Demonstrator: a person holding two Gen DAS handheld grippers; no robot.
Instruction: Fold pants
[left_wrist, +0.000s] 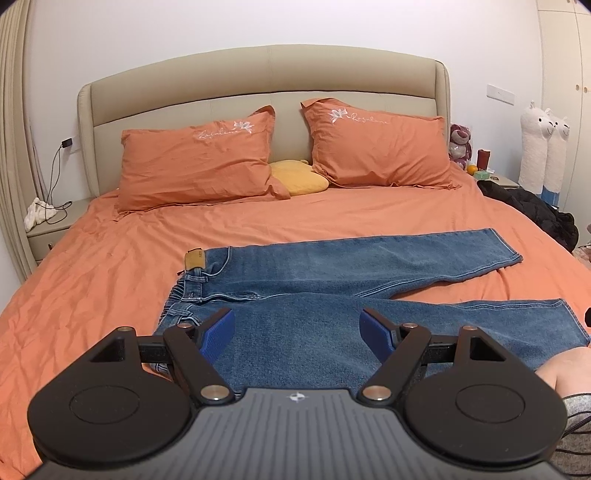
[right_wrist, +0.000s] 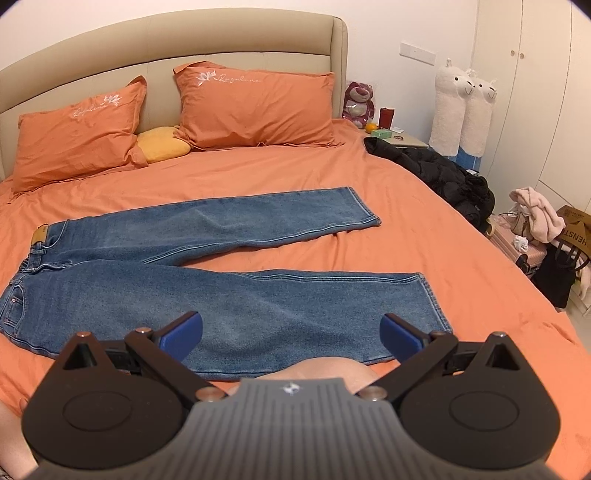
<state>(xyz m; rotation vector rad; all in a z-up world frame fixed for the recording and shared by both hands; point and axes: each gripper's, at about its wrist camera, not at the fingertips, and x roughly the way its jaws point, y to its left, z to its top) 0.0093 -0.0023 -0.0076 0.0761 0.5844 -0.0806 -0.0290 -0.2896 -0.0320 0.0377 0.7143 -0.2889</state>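
Note:
Blue jeans (left_wrist: 295, 291) lie flat on the orange bed sheet (left_wrist: 92, 266), waist to the left, both legs spread apart and pointing right. They show in the right wrist view too (right_wrist: 221, 291). My left gripper (left_wrist: 297, 332) is open and empty, held above the near leg close to the waist. My right gripper (right_wrist: 291, 334) is open and empty, above the near leg close to its hem. A brown leather patch (left_wrist: 195, 259) marks the waistband.
Two orange pillows (left_wrist: 199, 162) (left_wrist: 380, 147) and a yellow cushion (left_wrist: 299, 177) lie at the headboard. A black jacket (right_wrist: 436, 173) lies on the bed's right edge. Nightstands, plush toys (right_wrist: 461, 107), a suitcase with clothes and bags (right_wrist: 535, 236) stand beside the bed.

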